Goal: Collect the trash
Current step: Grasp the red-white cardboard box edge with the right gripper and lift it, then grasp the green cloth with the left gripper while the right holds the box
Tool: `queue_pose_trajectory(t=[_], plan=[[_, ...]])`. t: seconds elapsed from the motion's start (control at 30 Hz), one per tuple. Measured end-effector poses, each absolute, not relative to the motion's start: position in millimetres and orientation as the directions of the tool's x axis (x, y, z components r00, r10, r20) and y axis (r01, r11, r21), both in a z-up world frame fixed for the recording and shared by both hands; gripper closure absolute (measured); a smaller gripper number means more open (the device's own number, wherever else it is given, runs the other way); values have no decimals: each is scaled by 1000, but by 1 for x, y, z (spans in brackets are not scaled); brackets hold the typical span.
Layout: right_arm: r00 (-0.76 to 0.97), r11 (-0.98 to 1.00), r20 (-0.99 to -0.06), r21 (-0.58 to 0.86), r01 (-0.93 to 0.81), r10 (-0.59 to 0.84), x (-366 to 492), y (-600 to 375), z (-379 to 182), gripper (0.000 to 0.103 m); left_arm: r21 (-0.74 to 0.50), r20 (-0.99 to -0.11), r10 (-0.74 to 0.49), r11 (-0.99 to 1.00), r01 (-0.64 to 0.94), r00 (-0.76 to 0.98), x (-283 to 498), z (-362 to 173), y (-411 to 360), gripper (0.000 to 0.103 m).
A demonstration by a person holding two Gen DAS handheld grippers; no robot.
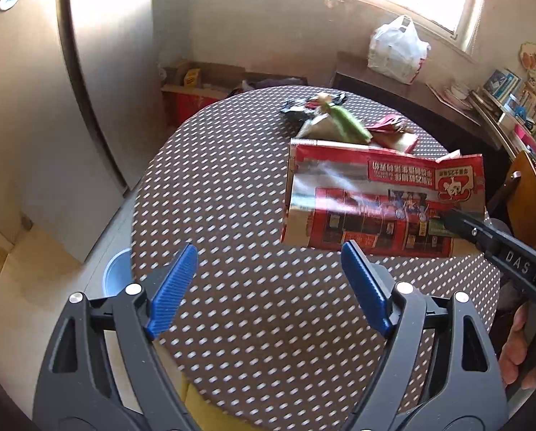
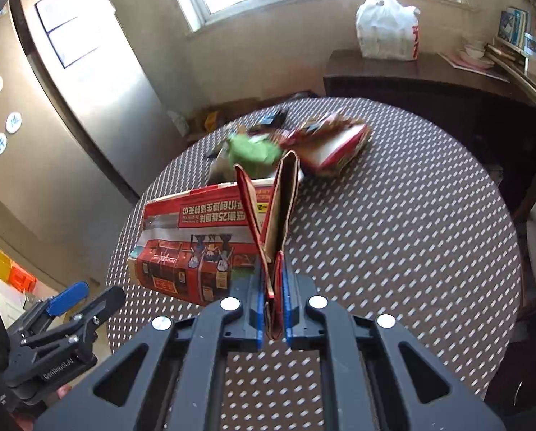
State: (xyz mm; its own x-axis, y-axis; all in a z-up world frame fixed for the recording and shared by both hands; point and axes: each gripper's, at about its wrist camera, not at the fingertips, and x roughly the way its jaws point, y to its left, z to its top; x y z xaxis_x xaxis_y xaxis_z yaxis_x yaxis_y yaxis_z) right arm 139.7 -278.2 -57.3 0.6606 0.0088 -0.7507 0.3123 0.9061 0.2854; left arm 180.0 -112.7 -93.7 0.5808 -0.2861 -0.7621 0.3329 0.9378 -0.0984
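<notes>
Trash: mostly a flattened red printed carton (image 2: 196,244), lifted off the round dotted counter (image 2: 393,222) at its near end, from what I can tell. More scraps sit further back: a green wrapper (image 2: 253,149), a red-and-white packet (image 2: 336,143) and some dark bits, all bunched together.
Right tongs: the right tongs (image 2: 274,309) are clenched on a folded flap at the carton's end, blue pads tight on both sides of the cardboard.
Left tongs: the left tongs (image 1: 268,287) are spread wide with nothing between them, hanging over the counter just near the carton's lower edge.
Carton feel: looks light, thin paperboard, stiff along the creases but floppy across the big panel. I'd guess it sags or swings from that one corner grip. Print looks glossy, so maybe a bit slick.
Where to grab: a folded edge or doubled flap seems best since it gives the pads thickness to bite. The flat face gives them nothing to pinch.
Second grip: if it flaps around, the far long edge is free for the left tongs.
Other scraps: the green wrapper and packet look crinkly and nearly weightless, so pinch a bunched part and expect them to slide on the cloth.
Fragile: nope, nothing here minds a squeeze.
</notes>
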Motion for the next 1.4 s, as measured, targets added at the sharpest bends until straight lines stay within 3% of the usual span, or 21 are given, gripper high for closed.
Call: queue_pose_trajectory(t=[0.43,0.83,0.9,0.97,1.0,1.07,1.2,1.4], plan=[[698,842,-686,240,483,-205,167,-376,-30,94,-150,-791,-345,910,387,506,247,-106,-197,14],[715,825,-660,258,503,-230,211,-424,-30,94,-175,-769,-370,906,386,521,322,-113,-260,15],[716,824,-661,262,502,-226,216,-425,-32,94,-167,-772,-349,918,361,531,331,-118,-263,24],[714,828,-665,260,497,-220,220,-426,-34,94,-121,-797,-276,944,306,537,339,-125,-262,70],[714,830,-666,260,494,-217,221,-425,-35,94,-114,-791,-264,950,291,552,340,-124,-259,72],[713,833,-668,259,488,-210,223,-420,-38,94,-182,-775,-341,927,328,533,340,-119,-253,89],[717,839,-668,263,477,-198,225,-414,-37,94,-195,-753,-360,922,335,551,331,-105,-241,96],[736,848,-651,271,455,-187,222,-398,-26,94,-183,-715,-360,923,338,599,315,-83,-220,97]])
